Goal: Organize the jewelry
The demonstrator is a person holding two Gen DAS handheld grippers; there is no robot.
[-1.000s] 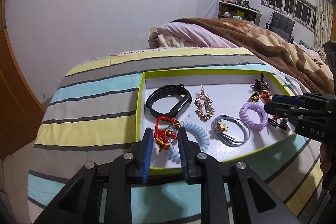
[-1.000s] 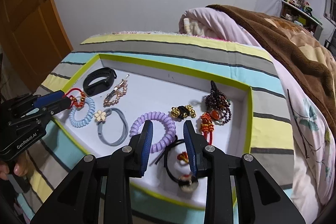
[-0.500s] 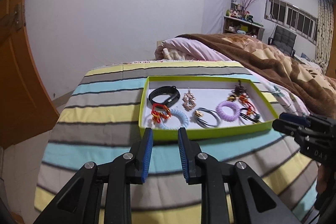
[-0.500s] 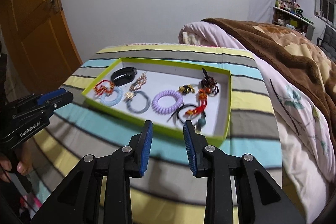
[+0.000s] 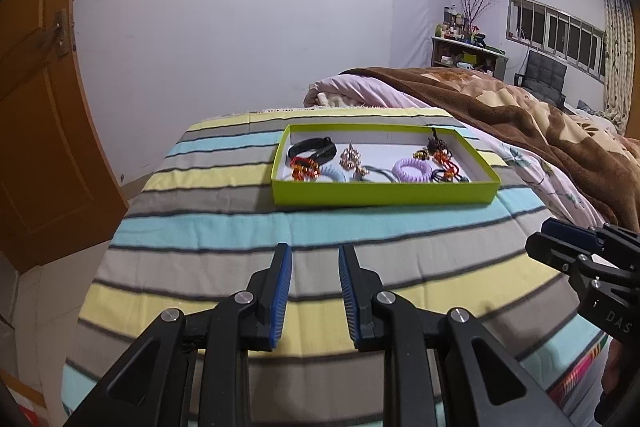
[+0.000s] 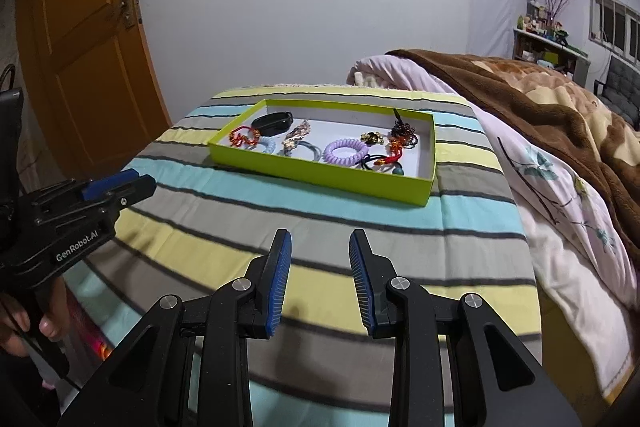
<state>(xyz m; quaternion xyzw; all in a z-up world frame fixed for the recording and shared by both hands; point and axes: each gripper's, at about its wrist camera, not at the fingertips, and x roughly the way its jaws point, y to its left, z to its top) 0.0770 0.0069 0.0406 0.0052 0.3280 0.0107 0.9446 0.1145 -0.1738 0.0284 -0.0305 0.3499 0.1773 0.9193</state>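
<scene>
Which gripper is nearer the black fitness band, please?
Left. The left gripper faces the black fitness band's end of the tray; the right gripper sits toward the opposite end.

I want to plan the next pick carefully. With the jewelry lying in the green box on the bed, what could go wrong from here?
1. The red cord bracelet lies against the blue coil hair tie; picking one may drag the other.
2. The green box sits on soft striped bedding; pressing down could tip it.
3. The near wall hides low pieces from the left gripper.
</scene>
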